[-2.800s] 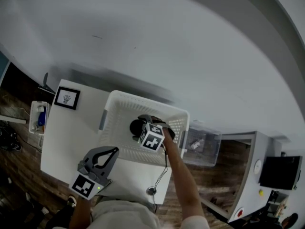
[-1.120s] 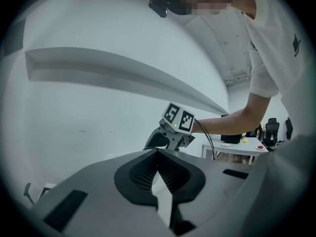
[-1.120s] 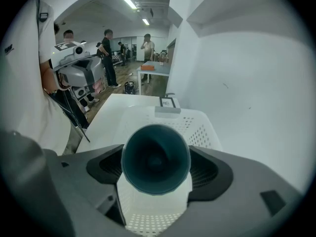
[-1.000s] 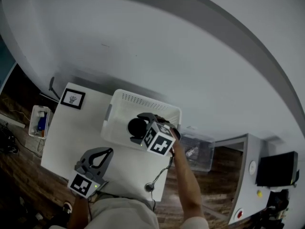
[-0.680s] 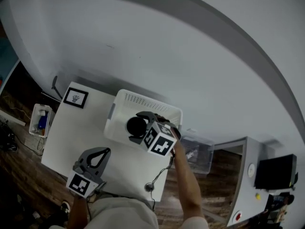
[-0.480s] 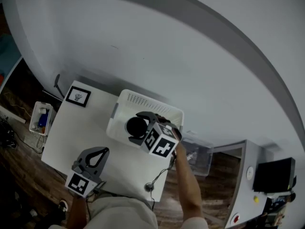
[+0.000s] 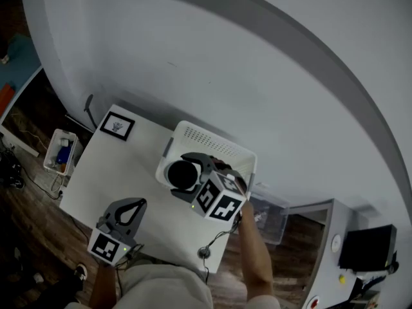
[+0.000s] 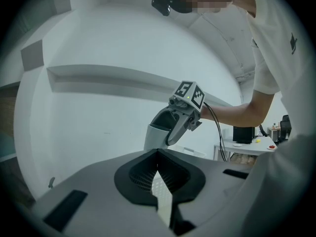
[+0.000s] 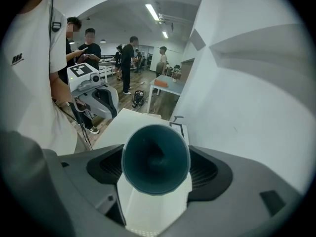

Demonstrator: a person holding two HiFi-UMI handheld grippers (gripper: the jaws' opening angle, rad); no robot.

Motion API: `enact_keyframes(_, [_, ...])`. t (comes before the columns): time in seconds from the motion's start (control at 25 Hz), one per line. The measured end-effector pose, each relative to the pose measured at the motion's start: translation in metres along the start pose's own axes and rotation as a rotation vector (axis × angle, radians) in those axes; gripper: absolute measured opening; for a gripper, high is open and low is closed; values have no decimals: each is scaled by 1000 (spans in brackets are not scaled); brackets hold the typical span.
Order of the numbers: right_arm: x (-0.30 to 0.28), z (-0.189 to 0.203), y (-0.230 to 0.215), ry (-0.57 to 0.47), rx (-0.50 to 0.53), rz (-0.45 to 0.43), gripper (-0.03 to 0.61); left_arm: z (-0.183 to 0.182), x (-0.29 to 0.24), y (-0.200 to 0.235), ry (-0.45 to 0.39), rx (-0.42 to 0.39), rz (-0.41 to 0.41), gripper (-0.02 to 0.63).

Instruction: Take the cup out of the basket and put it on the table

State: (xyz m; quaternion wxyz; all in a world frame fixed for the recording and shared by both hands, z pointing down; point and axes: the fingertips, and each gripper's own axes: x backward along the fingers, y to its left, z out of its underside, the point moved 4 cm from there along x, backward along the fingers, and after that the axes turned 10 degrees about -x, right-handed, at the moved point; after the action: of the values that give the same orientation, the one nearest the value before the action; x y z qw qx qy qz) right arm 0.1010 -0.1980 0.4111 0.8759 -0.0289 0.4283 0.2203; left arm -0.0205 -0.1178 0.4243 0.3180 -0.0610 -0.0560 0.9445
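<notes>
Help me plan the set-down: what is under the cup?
The cup, gripped in the right tool, hangs over the white basket's left side. The basket floor directly beneath is hidden by the cup.

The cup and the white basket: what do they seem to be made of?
Cup: probably plastic or coated paper; smooth matte white outside, dark teal inside, with a thin even rim. Ceramic can't be ruled out.
Basket: most likely moulded plastic, matte white; its wall carries neat rows of small holes.
</notes>
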Motion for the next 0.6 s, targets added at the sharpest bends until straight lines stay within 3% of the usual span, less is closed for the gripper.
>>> enact_keyframes(0.6, [-41, -38, 50, -31, 87, -106, 391, 19, 50, 12, 25, 41, -124, 2])
